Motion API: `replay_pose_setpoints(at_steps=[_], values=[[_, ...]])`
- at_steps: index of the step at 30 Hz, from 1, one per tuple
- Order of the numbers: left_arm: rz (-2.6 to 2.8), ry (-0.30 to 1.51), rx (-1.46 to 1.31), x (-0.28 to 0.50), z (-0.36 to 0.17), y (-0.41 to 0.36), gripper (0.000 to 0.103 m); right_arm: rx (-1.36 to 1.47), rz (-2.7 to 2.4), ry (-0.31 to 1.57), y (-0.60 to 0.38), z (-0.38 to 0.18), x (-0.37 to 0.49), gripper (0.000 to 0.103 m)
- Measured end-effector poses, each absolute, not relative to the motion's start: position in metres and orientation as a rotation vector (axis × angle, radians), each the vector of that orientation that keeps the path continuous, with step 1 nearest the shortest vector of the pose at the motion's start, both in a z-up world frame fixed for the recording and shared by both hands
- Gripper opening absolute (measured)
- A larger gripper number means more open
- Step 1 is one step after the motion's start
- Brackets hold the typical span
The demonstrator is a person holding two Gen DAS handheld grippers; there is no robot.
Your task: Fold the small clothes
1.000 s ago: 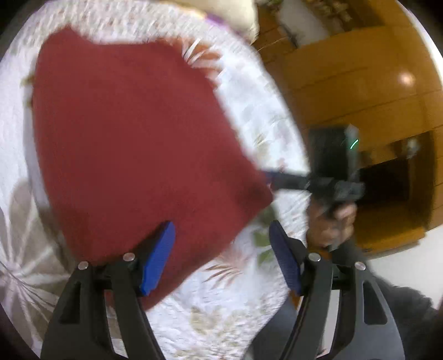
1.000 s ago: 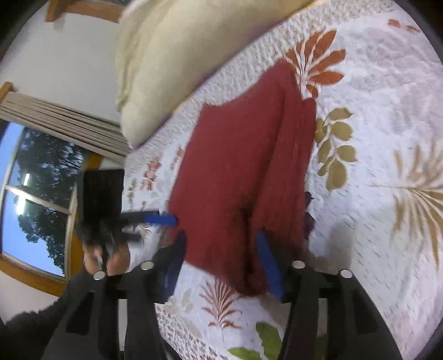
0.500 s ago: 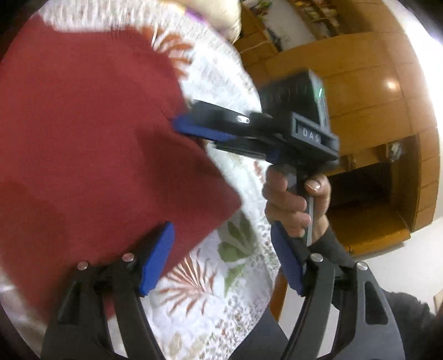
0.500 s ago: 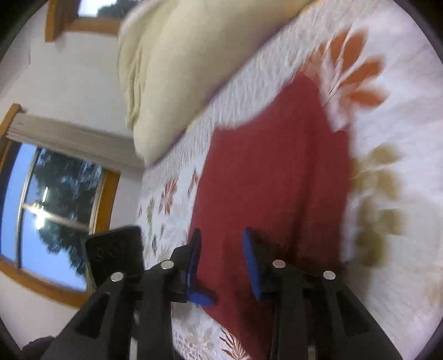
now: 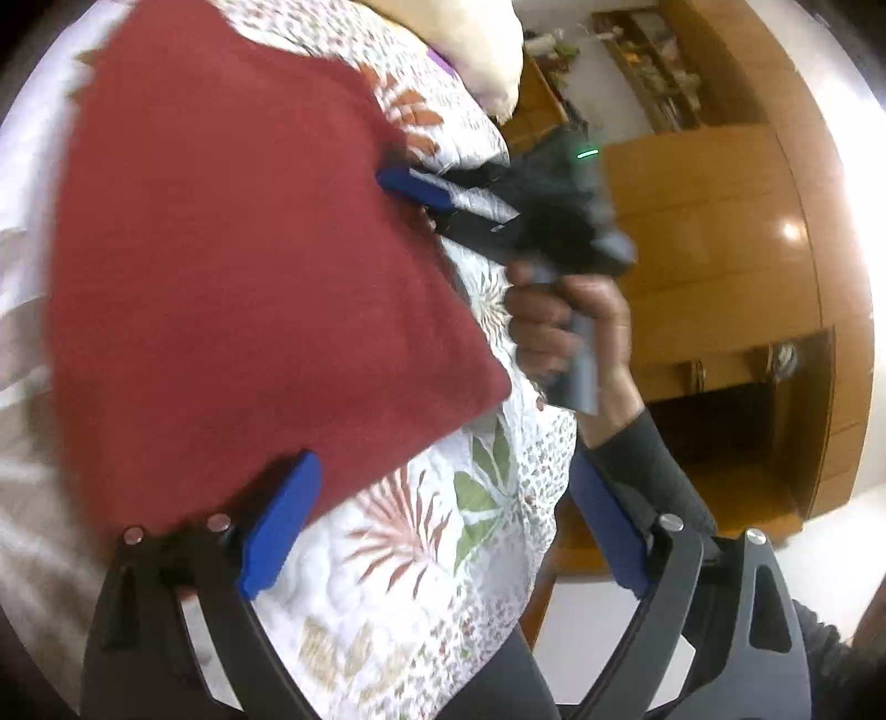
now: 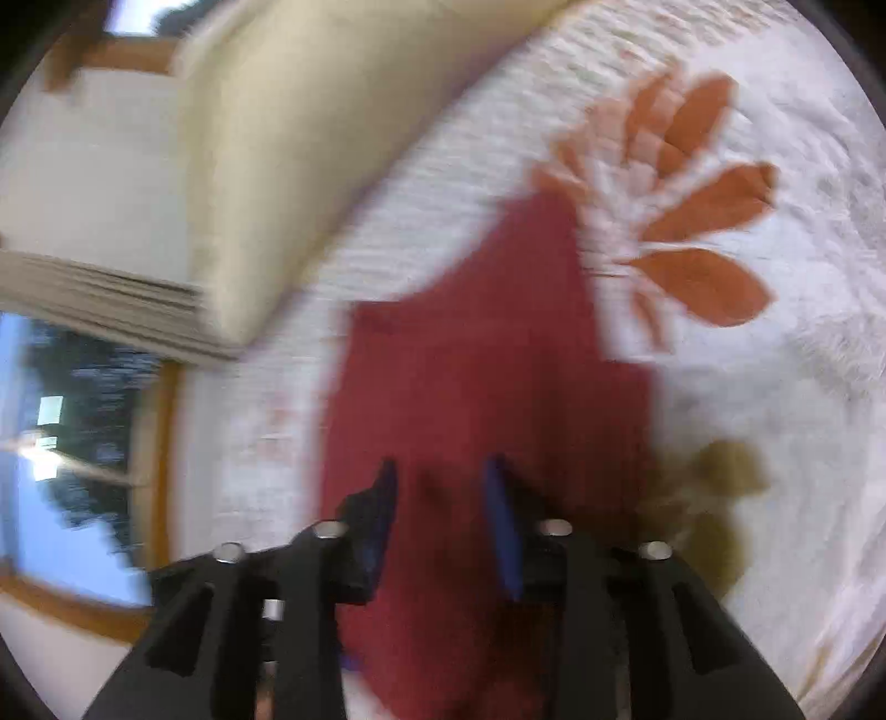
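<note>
Over the red cloth (image 5: pixel 232 277), left gripper (image 5: pixel 443 531) fingers gape wide, empty; right gripper (image 6: pixel 443 509) fingers stand narrowly parted.

Motion blur is smearing most of the right wrist view, so the weave and folds of the dark red knitted cloth (image 6: pixel 487 387) are not showing. The cloth's near end is running out of that picture at the bottom edge. In the left wrist view the same cloth (image 5: pixel 249 288) is hiding the tip of the right claw (image 5: pixel 410 188), so whether its jaws are gripping the fabric is not showing. The cream pillow (image 5: pixel 476 44) is being cut off by the top edge. The shelves of the wooden cupboard (image 5: pixel 653 61) are holding items too small to identify.
</note>
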State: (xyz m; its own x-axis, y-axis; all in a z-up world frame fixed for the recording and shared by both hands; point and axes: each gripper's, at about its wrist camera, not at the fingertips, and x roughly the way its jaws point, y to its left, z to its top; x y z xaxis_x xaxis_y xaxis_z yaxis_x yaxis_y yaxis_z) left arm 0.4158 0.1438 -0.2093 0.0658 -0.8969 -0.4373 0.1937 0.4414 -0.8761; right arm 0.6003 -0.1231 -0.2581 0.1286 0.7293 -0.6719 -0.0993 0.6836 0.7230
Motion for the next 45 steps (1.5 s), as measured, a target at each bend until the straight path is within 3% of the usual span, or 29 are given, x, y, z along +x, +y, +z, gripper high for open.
replay_pose_setpoints(at_steps=[2, 3, 4, 5, 6, 10, 24, 26, 27, 28, 29, 31, 38, 45], values=[[-0.918, 1.178, -0.770, 0.410, -0.198, 0.171, 0.090, 0.664, 0.636, 1.325, -0.144, -0.262, 0.609, 0.001], [-0.881, 1.147, -0.781, 0.409, -0.194, 0.189, 0.092, 0.705, 0.640, 1.294, -0.155, -0.253, 0.605, 0.016], [-0.834, 1.123, -0.781, 0.409, -0.193, 0.208, 0.095, 0.747, 0.639, 1.263, -0.167, -0.247, 0.604, 0.058], [-0.785, 1.122, -0.767, 0.414, -0.194, 0.220, 0.096, 0.793, 0.610, 1.248, -0.183, -0.244, 0.603, 0.074], [-0.731, 1.141, -0.752, 0.418, -0.201, 0.233, 0.096, 0.821, 0.595, 1.254, -0.192, -0.247, 0.603, 0.081], [-0.688, 1.290, -0.854, 0.428, -0.248, 0.242, 0.096, 0.799, 0.613, 1.382, -0.181, -0.265, 0.613, 0.081], [-0.881, 1.327, -0.917, 0.460, -0.266, 0.162, 0.099, 0.736, 0.804, 1.488, -0.081, -0.292, 0.627, 0.083], [-0.871, 1.340, -0.910, 0.464, -0.266, 0.156, 0.099, 0.745, 0.817, 1.480, -0.076, -0.292, 0.627, 0.076], [-0.856, 1.358, -0.892, 0.466, -0.264, 0.151, 0.091, 0.735, 0.808, 1.482, -0.070, -0.293, 0.627, 0.066], [-0.841, 1.371, -0.885, 0.466, -0.264, 0.151, 0.066, 0.719, 0.798, 1.483, -0.067, -0.294, 0.627, 0.049], [-0.810, 1.403, -0.889, 0.467, -0.266, 0.151, 0.055, 0.721, 0.800, 1.483, -0.063, -0.296, 0.625, 0.046], [-0.800, 1.411, -0.902, 0.467, -0.263, 0.157, 0.043, 0.713, 0.786, 1.455, -0.061, -0.292, 0.621, 0.041], [-0.809, 1.339, -0.808, 0.431, -0.205, 0.177, 0.039, 0.718, 0.817, 1.349, -0.042, -0.248, 0.584, 0.037], [-0.771, 1.293, -0.788, 0.334, -0.169, 0.260, 0.039, 0.740, 0.989, 1.315, 0.030, -0.226, 0.498, 0.036]])
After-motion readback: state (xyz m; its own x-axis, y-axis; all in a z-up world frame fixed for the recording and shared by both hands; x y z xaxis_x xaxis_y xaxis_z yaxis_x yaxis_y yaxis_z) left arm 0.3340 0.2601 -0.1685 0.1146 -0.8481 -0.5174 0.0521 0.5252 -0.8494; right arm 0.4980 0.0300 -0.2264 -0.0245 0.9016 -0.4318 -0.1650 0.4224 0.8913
